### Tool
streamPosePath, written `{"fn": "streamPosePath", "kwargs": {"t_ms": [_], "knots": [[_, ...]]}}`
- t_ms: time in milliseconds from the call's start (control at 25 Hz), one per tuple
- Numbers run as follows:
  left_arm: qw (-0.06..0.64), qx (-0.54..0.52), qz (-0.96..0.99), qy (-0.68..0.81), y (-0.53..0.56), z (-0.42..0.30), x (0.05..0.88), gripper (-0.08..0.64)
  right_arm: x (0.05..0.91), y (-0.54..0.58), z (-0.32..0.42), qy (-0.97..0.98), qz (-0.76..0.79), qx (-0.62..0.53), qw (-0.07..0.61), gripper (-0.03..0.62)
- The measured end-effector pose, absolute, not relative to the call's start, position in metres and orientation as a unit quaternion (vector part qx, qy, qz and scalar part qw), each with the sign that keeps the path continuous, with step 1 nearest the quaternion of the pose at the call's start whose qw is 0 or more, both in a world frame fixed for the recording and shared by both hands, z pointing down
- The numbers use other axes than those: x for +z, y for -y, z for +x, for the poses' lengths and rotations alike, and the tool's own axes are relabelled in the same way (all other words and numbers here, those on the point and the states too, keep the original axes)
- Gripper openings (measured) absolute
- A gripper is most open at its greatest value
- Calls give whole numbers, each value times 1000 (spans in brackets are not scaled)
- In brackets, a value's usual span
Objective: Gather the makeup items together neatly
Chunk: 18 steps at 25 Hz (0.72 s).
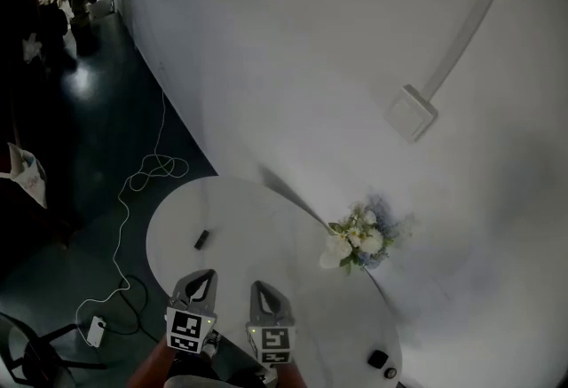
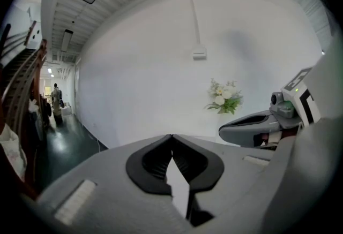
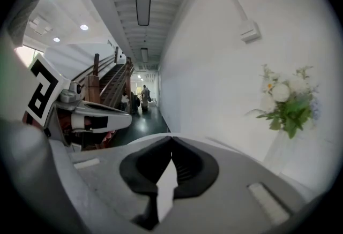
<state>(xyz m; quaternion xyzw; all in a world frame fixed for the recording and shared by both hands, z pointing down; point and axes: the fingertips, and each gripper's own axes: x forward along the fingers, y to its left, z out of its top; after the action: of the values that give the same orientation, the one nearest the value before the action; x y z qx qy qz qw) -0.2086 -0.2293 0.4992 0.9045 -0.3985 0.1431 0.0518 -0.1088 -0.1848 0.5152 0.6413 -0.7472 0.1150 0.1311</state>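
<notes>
Though faint, pale vase (image 3: 293, 159) with flowers (image 3: 286, 102)

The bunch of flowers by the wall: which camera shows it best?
The right gripper view: there the bunch of flowers is biggest and seen side-on, white blooms over green leaves. The left gripper view shows it smaller, against the wall. The head view looks down on it at the edge of the white table.

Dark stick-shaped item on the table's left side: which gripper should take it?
Probably left. The left gripper sits just below the dark item; the right gripper is further right. Both are shut, so open first.
</notes>
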Motion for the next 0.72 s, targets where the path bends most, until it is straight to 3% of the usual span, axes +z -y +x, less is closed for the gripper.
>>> {"fn": "streamPosePath", "kwargs": {"t_ms": [440,720], "knots": [[100,170,859,472,294,-309,558,11,573,277,-190,794,568,127,177,3],[131,189,843,486,315,-325,602,11,618,313,-201,806,537,138,208,5]]}}
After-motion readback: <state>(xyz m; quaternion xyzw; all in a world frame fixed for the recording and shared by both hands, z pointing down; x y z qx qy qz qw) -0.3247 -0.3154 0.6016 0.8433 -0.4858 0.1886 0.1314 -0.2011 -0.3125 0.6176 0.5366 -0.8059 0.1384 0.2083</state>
